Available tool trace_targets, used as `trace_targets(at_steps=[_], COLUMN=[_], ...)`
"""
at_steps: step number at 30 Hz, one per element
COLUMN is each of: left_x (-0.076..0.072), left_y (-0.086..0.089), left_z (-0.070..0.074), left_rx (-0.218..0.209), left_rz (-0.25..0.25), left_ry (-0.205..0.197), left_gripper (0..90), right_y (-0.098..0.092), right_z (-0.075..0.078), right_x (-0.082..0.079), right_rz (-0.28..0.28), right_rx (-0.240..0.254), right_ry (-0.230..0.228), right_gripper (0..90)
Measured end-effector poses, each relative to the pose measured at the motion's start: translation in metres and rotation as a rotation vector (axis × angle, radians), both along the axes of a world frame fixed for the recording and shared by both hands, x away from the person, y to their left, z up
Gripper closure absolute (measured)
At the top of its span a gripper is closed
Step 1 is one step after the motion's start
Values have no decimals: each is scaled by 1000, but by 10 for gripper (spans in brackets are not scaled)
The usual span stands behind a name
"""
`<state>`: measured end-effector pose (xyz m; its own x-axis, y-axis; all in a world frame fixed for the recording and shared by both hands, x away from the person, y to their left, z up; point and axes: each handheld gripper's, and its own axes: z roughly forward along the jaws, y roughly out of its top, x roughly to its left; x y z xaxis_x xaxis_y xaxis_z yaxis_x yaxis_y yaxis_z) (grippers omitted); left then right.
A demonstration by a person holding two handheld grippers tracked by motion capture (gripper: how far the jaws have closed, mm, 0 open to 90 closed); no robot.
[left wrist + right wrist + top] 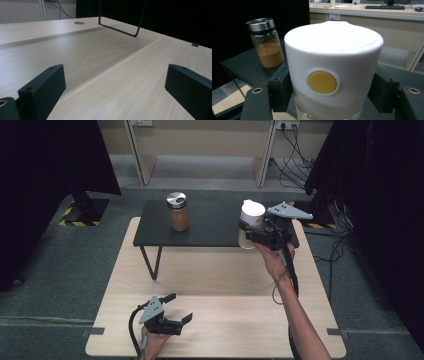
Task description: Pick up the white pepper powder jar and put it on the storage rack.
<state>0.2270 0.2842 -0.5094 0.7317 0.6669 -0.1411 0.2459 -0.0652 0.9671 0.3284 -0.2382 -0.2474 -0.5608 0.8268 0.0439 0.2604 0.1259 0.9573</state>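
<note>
While the wooden table [220, 285] spreads widest beneath both tools, the black shelf [210, 222] stands on its far half, raised on thin wire legs, one of which [120, 30] loops down ahead of the left gripper [181, 309]. That left gripper rests low near the table's near edge in the person's left hand [152, 340], its two black jaws standing well apart with bare wood between them.

The right gripper [250, 232], held in the right hand [275, 257], sits at the shelf's right end, and its jaws are clamped on the white-capped jar [333, 72], one pad pressing each side of the jar just below the cap. The cap's yellow round button [322, 82] faces back toward this gripper.

Beyond the right gripper and off to its left, well apart from the held jar, a spice jar [265, 43] with a metal lid and brown powder stands upright on the shelf.
</note>
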Motion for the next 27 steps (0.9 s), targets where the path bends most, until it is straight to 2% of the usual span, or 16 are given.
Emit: trace_targets(at_steps=[9,15,19,27], left_x=[0,0,0,0], left_y=[0,0,0,0], left_z=[0,0,0,0], left_rx=[-1,-3,1,4], left_rz=[-2,-1,-4,-6], left_ry=[0,3,0,0], left_gripper=[26,27,27,27], right_y=[12,15,20,26], right_z=[2,4,7,7], right_x=[16,25,31,40], right_rz=[-56,-92,-114,-149], right_rx=[-7,10,-7,-5], right_ry=[2,0,-1,2], right_gripper=[307,307,307,308])
